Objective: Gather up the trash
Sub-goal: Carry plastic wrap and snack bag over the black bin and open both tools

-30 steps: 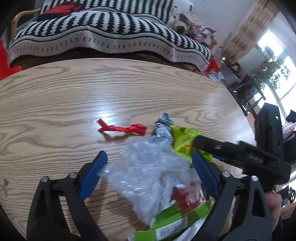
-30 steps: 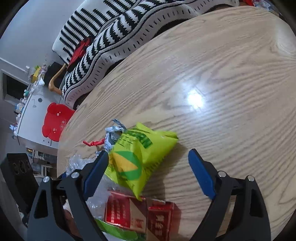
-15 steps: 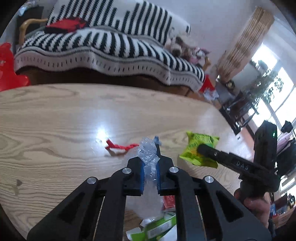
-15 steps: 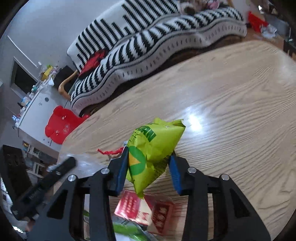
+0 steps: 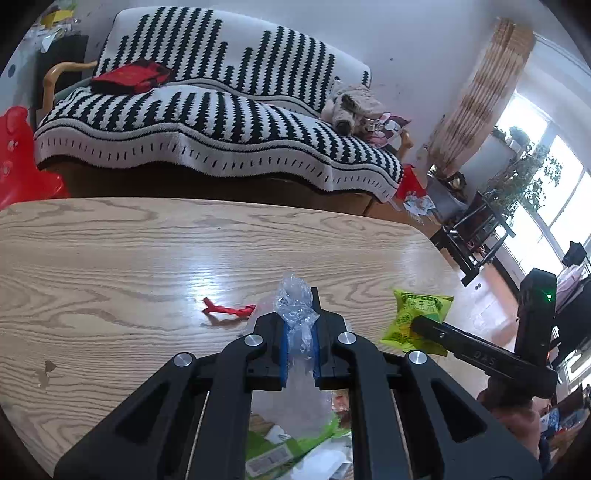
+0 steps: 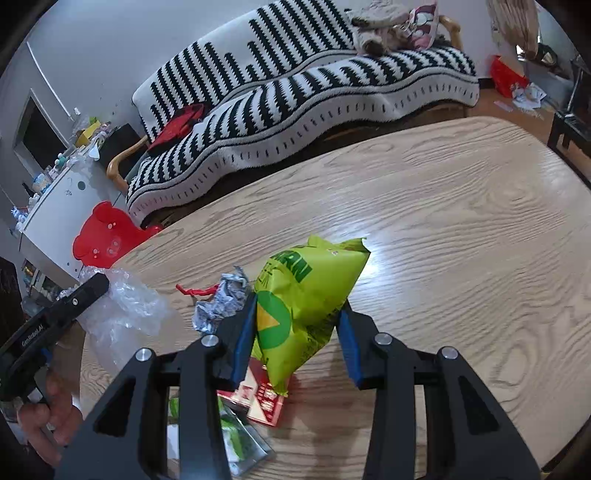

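Early stage, I'd say. Left tool (image 5: 298, 341) pinches clear plastic wrap (image 5: 295, 306), frame centre; right tool (image 6: 297, 338) clamps yellow-green snack bag (image 6: 308, 295), lifted off tabletop (image 6: 461, 229). Left to collect: red scrap (image 5: 229, 309), foil wad (image 6: 221, 304), red packet (image 6: 264, 400), green wrappers (image 5: 280, 446) at bottom.

Ahead of me, a sofa (image 5: 207, 122) under a black-and-white striped blanket (image 6: 295, 96) stands against a white wall (image 5: 406, 33). To my right, bright windows (image 5: 535, 192); a red stool (image 6: 105, 240) left.
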Demonstrator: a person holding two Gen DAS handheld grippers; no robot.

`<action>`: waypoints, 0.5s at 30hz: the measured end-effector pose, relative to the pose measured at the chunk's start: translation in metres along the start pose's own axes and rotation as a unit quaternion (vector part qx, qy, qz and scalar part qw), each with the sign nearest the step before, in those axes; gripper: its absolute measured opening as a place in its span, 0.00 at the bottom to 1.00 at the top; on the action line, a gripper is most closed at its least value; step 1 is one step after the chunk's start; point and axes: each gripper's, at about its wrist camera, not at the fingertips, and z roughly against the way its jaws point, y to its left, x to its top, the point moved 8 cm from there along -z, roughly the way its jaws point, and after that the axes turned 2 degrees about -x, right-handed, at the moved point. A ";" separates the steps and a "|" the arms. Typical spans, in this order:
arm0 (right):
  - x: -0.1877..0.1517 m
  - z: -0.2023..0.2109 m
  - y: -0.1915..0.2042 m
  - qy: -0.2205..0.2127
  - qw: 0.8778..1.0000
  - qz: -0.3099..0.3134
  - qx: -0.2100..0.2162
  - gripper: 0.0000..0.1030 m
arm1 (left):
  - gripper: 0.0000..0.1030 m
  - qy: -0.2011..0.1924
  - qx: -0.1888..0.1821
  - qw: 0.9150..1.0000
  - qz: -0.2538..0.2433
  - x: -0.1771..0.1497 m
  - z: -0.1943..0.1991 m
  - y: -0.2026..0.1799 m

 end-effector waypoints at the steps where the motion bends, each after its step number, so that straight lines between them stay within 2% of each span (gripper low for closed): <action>1: 0.001 0.004 -0.004 -0.002 1.000 -0.001 -0.003 0.40 | 0.08 0.002 -0.003 1.000 -0.003 -0.001 -0.001 -0.006; 6: -0.006 0.035 -0.043 -0.012 1.000 -0.009 -0.026 0.40 | 0.08 0.018 -0.031 0.999 -0.028 -0.012 -0.009 -0.047; 11: -0.018 0.072 -0.099 -0.025 0.998 -0.033 -0.055 0.40 | 0.08 0.031 -0.074 0.995 -0.065 -0.028 -0.020 -0.116; 15: -0.033 0.108 -0.157 -0.040 0.994 -0.064 -0.082 0.40 | 0.08 0.051 -0.121 0.986 -0.099 -0.050 -0.035 -0.186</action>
